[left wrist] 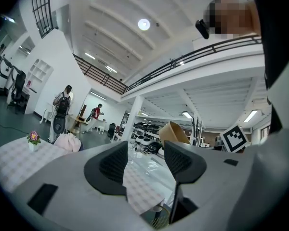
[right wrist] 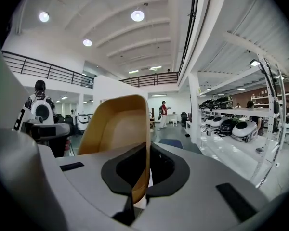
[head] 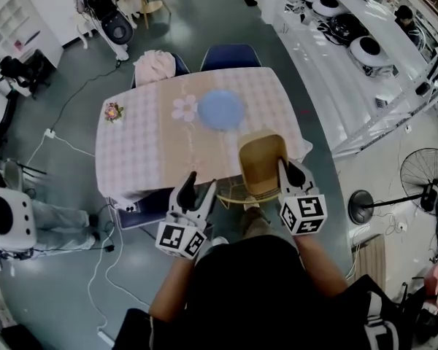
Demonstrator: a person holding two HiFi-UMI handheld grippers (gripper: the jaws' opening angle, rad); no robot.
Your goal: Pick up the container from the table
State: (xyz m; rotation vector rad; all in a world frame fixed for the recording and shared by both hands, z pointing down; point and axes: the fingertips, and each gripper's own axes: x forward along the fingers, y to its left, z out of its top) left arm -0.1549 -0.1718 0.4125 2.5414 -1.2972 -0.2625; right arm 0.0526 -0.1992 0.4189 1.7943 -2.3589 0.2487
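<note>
only its own view shows right claw (right wrist: pixel 147 154) pinching container (right wrist: pixel 114 129) wall; left claw (left wrist: pixel 145 159) gapes.

One container (head: pixel 261 165), one blue plate (head: pixel 220 109), one flower (head: pixel 114 111), two chairs (head: pixel 231 55).

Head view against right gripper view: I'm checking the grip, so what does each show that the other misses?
Head view only: the table with a blue plate, and the open left gripper. Right gripper view only: the right gripper seen up close, its jaws pinched on the wall of the container. Both: the tan container held by that gripper.
</note>
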